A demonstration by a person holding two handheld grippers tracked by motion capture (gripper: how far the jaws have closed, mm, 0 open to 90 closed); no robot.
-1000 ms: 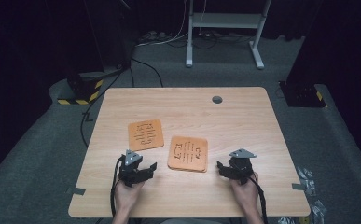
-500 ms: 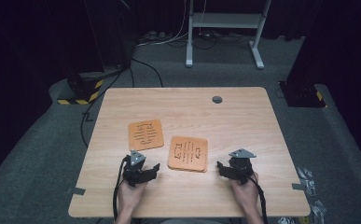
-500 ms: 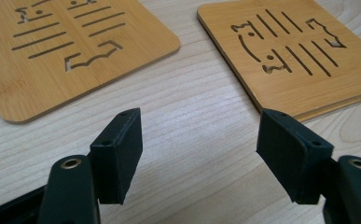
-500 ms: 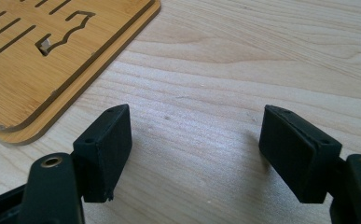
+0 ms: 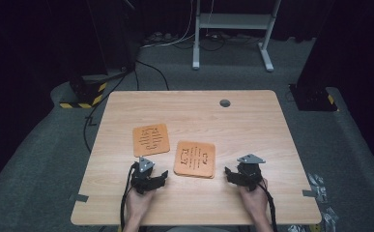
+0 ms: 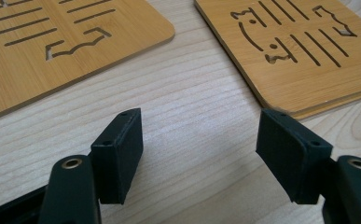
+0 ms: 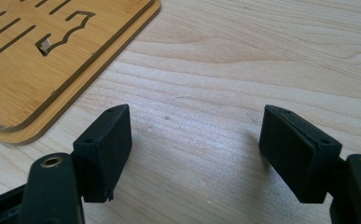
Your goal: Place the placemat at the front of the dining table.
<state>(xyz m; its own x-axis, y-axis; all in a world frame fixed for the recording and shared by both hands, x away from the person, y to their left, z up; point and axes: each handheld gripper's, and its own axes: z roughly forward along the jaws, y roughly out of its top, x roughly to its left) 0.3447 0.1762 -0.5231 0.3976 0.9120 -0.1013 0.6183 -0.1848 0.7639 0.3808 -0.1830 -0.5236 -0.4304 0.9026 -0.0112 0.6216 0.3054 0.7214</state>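
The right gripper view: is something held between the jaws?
No, the two jaws of the right gripper stand apart over the bare wooden table, and the bamboo coaster lies off to the side.

Light wooden table (image 5: 271, 145), two orange slotted mats, left mat (image 5: 151, 139), right mat (image 5: 194, 159), apart.

matt bamboo trivets (image 5: 194, 159), smooth pale wood table (image 5: 252, 125)

black tongs (image 5: 162, 177), brass screws, grey plates
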